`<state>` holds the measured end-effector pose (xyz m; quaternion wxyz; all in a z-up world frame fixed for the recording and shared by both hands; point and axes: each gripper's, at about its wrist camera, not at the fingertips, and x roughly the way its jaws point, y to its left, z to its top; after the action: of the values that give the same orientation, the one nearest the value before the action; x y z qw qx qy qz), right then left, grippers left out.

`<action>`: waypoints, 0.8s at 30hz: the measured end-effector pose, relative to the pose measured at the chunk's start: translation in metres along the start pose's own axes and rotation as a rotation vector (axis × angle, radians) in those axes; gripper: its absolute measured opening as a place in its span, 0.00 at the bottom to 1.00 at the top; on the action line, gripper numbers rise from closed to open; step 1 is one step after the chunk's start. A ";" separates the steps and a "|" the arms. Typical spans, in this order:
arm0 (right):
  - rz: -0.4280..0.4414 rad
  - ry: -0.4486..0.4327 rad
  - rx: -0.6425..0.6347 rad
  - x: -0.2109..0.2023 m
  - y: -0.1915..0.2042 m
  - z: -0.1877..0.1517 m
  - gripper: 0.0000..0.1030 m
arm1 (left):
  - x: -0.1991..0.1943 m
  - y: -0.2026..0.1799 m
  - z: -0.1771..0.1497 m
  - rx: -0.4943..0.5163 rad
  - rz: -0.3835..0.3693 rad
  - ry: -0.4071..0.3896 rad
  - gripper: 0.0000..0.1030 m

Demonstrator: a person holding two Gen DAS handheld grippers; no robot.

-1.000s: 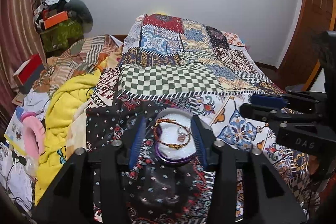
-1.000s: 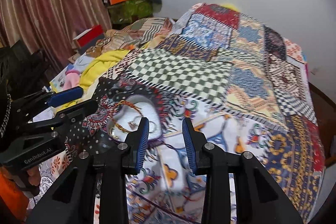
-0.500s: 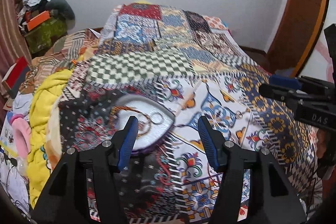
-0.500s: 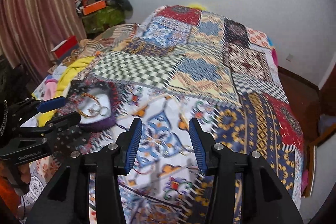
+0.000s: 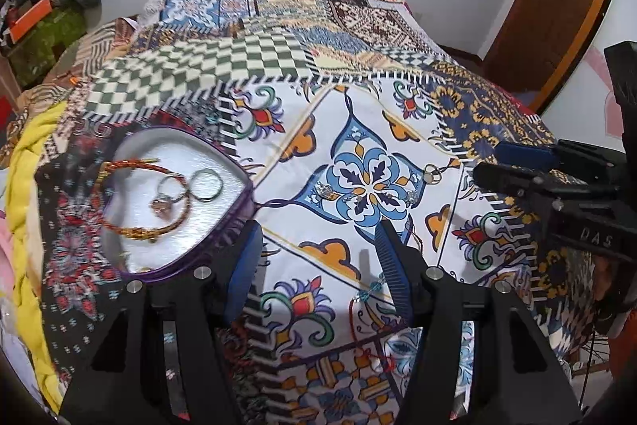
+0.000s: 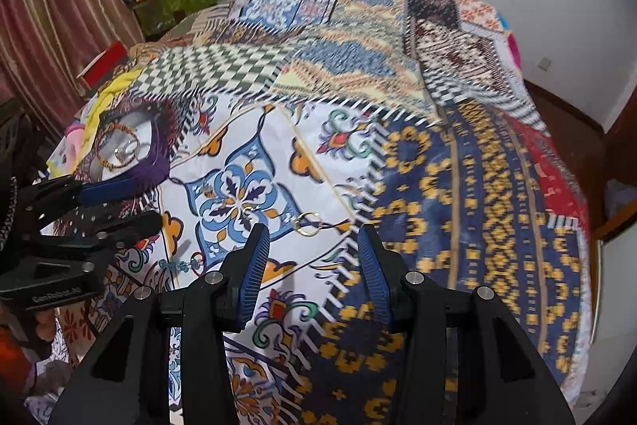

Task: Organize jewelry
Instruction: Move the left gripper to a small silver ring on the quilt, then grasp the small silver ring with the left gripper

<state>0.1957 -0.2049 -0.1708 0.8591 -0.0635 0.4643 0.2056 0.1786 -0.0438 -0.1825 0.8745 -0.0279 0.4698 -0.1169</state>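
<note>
A purple heart-shaped box with white lining lies on the patchwork bedspread, left of my left gripper. Inside it are a red-gold braided bracelet, a ring with a pink stone and a plain silver ring. My left gripper is open over the blue flower patch and holds nothing. A loose gold ring lies just ahead of my open right gripper. Small earrings rest on the flower patch. A blue-beaded piece lies nearer, by my left gripper.
The bedspread covers the whole bed and drops off at the right edge. A yellow blanket and piled clothes lie left of the box. A red thread trails near my left gripper's fingers. My right gripper shows at the right.
Both grippers have moved right, away from the box. My left gripper, earlier straddling the box, now has it to its left. The right gripper now faces the loose gold ring.
</note>
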 end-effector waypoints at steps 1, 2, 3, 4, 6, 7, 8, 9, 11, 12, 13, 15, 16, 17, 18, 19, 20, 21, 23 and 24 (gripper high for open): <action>0.004 0.007 -0.007 0.003 0.002 0.000 0.41 | 0.004 0.000 0.001 -0.002 -0.005 0.006 0.56; 0.012 0.014 -0.025 0.007 0.007 0.000 0.41 | 0.006 0.000 0.001 -0.003 -0.008 0.011 0.56; 0.016 0.018 -0.039 0.010 0.010 0.001 0.41 | 0.010 0.001 0.001 -0.005 -0.014 0.017 0.56; 0.018 0.031 -0.059 0.015 0.014 0.002 0.41 | 0.013 0.001 0.002 -0.006 -0.017 0.020 0.55; 0.025 0.059 -0.084 0.023 0.019 0.003 0.41 | 0.018 0.003 0.003 -0.009 -0.030 0.026 0.50; 0.030 0.070 -0.095 0.027 0.022 0.003 0.41 | 0.021 0.003 0.004 -0.010 -0.034 0.031 0.45; 0.031 0.079 -0.104 0.030 0.023 0.003 0.41 | 0.025 0.004 0.005 -0.010 -0.040 0.039 0.40; 0.032 0.087 -0.114 0.032 0.025 0.003 0.39 | 0.027 0.005 0.006 -0.010 -0.046 0.042 0.37; 0.040 0.108 -0.129 0.037 0.027 0.002 0.31 | 0.031 0.005 0.008 -0.005 -0.050 0.043 0.28; 0.050 0.122 -0.132 0.040 0.028 0.001 0.30 | 0.033 0.004 0.009 0.000 -0.051 0.042 0.26; 0.056 0.131 -0.130 0.041 0.028 0.001 0.28 | 0.033 0.004 0.010 0.005 -0.051 0.041 0.25; 0.064 0.150 -0.129 0.045 0.027 0.001 0.24 | 0.036 0.004 0.013 0.013 -0.049 0.040 0.23; 0.063 0.154 -0.130 0.047 0.028 0.001 0.22 | 0.039 0.003 0.014 0.016 -0.049 0.043 0.22; 0.060 0.155 -0.131 0.048 0.028 0.002 0.22 | 0.042 0.003 0.016 0.017 -0.052 0.047 0.20; 0.062 0.155 -0.130 0.048 0.027 0.003 0.22 | 0.043 0.003 0.017 0.018 -0.054 0.048 0.19; 0.063 0.156 -0.129 0.048 0.026 0.004 0.22 | 0.046 0.002 0.018 0.025 -0.054 0.049 0.19; 0.064 0.157 -0.128 0.049 0.026 0.005 0.22 | 0.047 0.001 0.019 0.031 -0.053 0.049 0.19; 0.064 0.158 -0.127 0.051 0.026 0.006 0.22 | 0.049 -0.001 0.020 0.039 -0.050 0.049 0.19; 0.062 0.158 -0.129 0.053 0.027 0.008 0.21 | 0.052 -0.004 0.022 0.052 -0.043 0.045 0.19; 0.061 0.157 -0.131 0.054 0.027 0.008 0.20 | 0.053 -0.005 0.023 0.056 -0.041 0.042 0.17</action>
<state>0.2163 -0.1620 -0.2086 0.8073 -0.1213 0.5176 0.2560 0.2248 -0.0624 -0.2127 0.8622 -0.0104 0.4841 -0.1485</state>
